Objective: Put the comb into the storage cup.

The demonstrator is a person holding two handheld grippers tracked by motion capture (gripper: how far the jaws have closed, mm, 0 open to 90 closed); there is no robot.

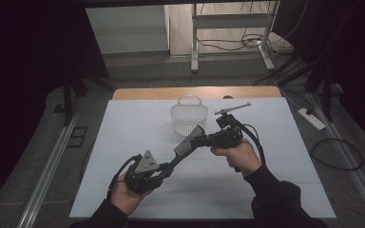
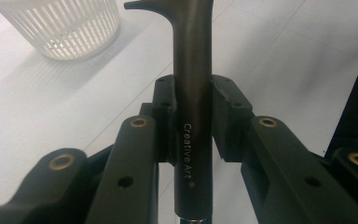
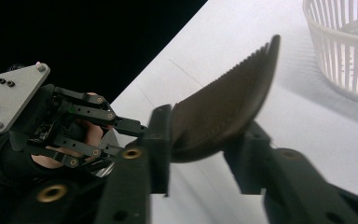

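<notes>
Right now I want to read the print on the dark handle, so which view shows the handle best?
The left gripper view: the handle stands upright between the left gripper's fingers, its "Creative Art" print legible. The high view gives the handle as a thin, dim bar. The right gripper view catches the tool's toothed blade instead.

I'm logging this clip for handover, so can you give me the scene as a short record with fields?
tool: dark brush with a toothed head, handle printed "Creative Art"
left gripper: shut on the brush handle
right gripper: jaws either side of the brush head, left jaw touching it, right-side contact unclear
basket: white, slatted, upright beyond the brush
table: white top
</notes>
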